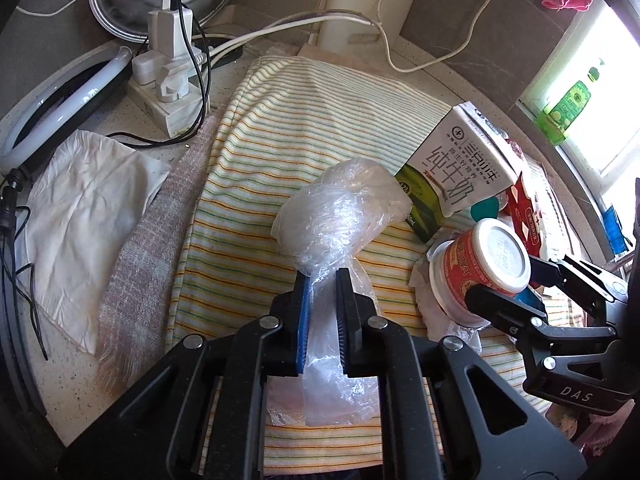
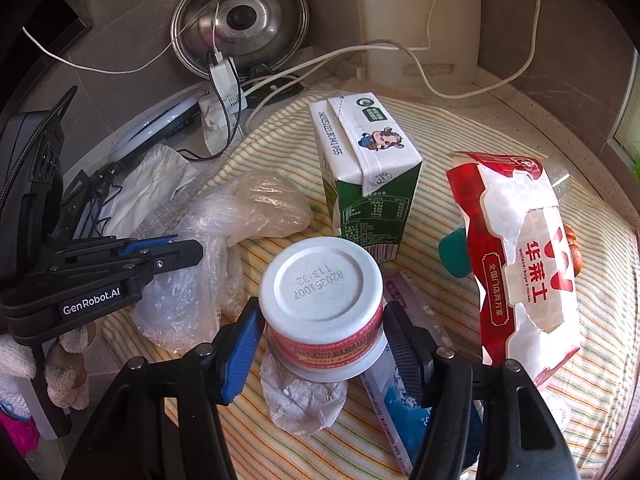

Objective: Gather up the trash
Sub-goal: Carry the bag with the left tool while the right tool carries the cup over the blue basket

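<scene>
2 pieces gripped: you are pinching the crumpled plastic bag [image 1: 340, 216] with your left gripper [image 1: 324, 280], jaws pressed nearly together on its twisted neck, and you are clamping the red-and-white cup [image 2: 324, 304] between the pads of your right gripper [image 2: 320, 328], jaws about half spread around it.
Where the trash is lying: both pieces are sitting on the striped cloth [image 1: 320, 96], not yet lifted as far as you can judge.
Still waiting: you are leaving 1 milk carton [image 2: 364, 176], 1 red-and-white food wrapper [image 2: 516, 256], 1 crumpled wad [image 2: 304, 400] under the cup and 1 flat blue packet [image 2: 396, 420].
No bin is showing: progress is looking early.
Surroundings: power strip [image 1: 168, 80], white cables [image 1: 280, 28], pot lid [image 2: 240, 20], white tissue [image 1: 84, 220].
Obstruction: the carton is standing just behind the cup, the wrapper is crowding your right side, and your 2 grippers are working near each other.
</scene>
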Available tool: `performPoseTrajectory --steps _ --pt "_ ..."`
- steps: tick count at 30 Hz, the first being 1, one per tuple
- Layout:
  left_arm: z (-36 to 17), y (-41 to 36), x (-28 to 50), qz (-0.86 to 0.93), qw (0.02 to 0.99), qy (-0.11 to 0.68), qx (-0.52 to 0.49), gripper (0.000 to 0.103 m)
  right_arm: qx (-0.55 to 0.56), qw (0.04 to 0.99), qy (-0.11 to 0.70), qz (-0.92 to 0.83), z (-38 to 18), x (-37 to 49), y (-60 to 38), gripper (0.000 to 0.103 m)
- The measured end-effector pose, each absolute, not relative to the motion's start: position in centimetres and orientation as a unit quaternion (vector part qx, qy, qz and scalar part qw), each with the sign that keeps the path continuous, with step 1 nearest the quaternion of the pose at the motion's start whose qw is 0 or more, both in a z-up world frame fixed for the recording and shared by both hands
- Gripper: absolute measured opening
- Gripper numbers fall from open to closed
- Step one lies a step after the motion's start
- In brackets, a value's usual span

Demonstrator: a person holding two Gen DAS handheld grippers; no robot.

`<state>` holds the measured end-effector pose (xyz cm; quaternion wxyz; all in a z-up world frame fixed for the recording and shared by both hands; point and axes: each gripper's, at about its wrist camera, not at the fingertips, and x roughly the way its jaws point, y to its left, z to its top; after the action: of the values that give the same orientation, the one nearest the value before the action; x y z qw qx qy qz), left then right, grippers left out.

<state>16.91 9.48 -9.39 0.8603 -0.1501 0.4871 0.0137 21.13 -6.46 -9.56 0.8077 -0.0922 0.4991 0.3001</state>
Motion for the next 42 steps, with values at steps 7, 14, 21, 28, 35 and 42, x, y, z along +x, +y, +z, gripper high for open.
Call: performPoseTrajectory --steps 7,14,21,28,35,42 --pt "-7.4 9.8 14.6 0.022 0.874 0.467 -0.134 0.009 -0.085 0.819 0.479 0.305 -7.2 19.7 -7.5 0.063" --pt "-5.9 10.9 10.2 0.036 0.881 0.451 -0.134 0.009 -0.083 0.827 0.457 0.316 -4.7 16.8 -9.2 0.063" --pt "-5.3 11.9 5.3 0.048 0.885 0.444 -0.129 0.009 -0.077 0.829 0.447 0.328 -3.2 12.6 -10.7 0.063" --pt "-5.5 11.9 1.0 0.056 0.886 0.442 -0.130 0.009 -0.067 0.824 0.450 0.338 -2.9 8.4 -11.6 0.063" --pt "-7.5 11.1 -2.3 0.051 0.877 0.461 -0.124 0.010 -0.052 0.818 0.459 0.343 -3.8 5.0 -11.9 0.063" --pt "-11.9 10.1 -5.0 0.041 0.851 0.506 -0.136 0.009 -0.036 0.794 0.499 0.346 -7.7 2.1 -11.8 0.063"
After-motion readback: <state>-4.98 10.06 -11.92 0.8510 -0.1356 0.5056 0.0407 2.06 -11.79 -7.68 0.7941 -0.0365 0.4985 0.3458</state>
